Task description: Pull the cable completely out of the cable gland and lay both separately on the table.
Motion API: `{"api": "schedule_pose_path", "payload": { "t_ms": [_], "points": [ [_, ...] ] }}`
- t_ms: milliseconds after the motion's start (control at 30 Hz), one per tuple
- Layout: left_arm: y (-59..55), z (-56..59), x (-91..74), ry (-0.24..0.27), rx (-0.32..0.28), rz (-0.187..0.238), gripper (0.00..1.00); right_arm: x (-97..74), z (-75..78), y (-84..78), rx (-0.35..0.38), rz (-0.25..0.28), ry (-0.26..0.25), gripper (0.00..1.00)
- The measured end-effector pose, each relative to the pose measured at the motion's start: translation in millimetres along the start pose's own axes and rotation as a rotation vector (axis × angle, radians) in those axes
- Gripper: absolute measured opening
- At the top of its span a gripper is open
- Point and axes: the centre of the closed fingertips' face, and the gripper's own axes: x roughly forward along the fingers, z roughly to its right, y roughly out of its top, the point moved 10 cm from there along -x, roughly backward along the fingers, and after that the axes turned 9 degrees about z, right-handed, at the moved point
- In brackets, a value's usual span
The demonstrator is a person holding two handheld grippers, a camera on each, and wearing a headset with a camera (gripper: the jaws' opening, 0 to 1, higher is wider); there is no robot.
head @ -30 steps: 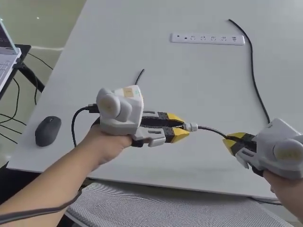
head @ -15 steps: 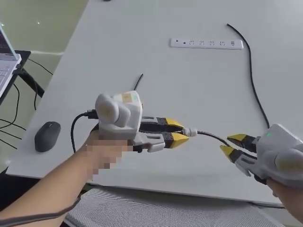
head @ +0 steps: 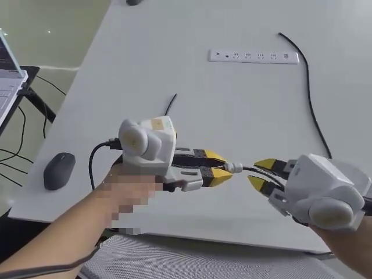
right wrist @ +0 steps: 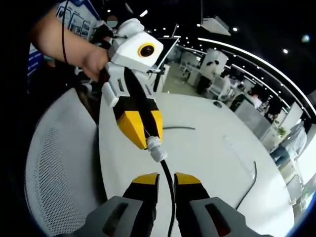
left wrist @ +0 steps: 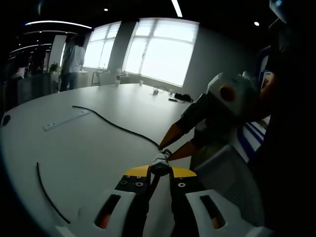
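Note:
My left gripper (head: 224, 166) is shut on a small white cable gland (head: 234, 168), held in the air above the table's near edge. A black cable (head: 249, 170) leaves the gland to the right and passes between the jaws of my right gripper (head: 261, 174), which stand open around it a short way from the gland. In the right gripper view the cable (right wrist: 166, 171) runs from the gland (right wrist: 155, 147) down between my own open jaws. In the left gripper view the gland (left wrist: 159, 161) sits between my fingertips, with the right gripper (left wrist: 177, 142) just beyond it.
The white table (head: 174, 52) carries a white power strip (head: 254, 56) at the back, a long black cable (head: 309, 87) trailing on the right, and a short black wire (head: 170, 103). A dark mouse (head: 59, 170) lies at the left edge. A grey mesh chair (head: 174, 256) is below.
My right gripper let go of the cable, opened, and moved left along it toward the gland. The left gripper kept its hold and place.

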Motion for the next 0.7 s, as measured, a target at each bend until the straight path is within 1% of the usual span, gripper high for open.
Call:
{"api": "schedule_pose_path", "payload": {
  "t_ms": [67, 133, 167, 200, 267, 433, 700],
  "points": [
    [-1.1, 0.9, -0.2, -0.002, 0.002, -0.005, 0.15, 1.6, -1.4, 1.4, -0.023, -0.001, 0.004, 0.06],
    [-3.5, 0.5, 0.1, -0.005, 0.004, -0.012, 0.15, 2.8, -3.1, 2.7, -0.065, -0.006, 0.014, 0.04],
    [-4.1, 0.9, 0.2, -0.005, 0.003, -0.014, 0.15, 3.6, -4.2, 2.8, -0.099, -0.014, 0.019, 0.04],
    [-4.4, 1.3, 0.5, -0.006, 0.0, -0.014, 0.15, 3.7, -5.3, 3.1, -0.11, -0.018, 0.021, 0.04],
    [-4.3, 2.9, 1.6, -0.01, 0.001, -0.015, 0.15, 4.5, -6.5, 2.3, -0.102, -0.019, 0.029, 0.02],
    [-5.5, 4.5, 4.3, -0.014, 0.006, -0.026, 0.15, 5.6, -7.2, 1.8, -0.107, -0.028, 0.035, 0.01],
    [-6.3, 6.4, 5.5, -0.019, 0.01, -0.035, 0.15, 5.7, -8.8, -1.6, -0.131, -0.037, 0.049, 0.0]
  ]
}}
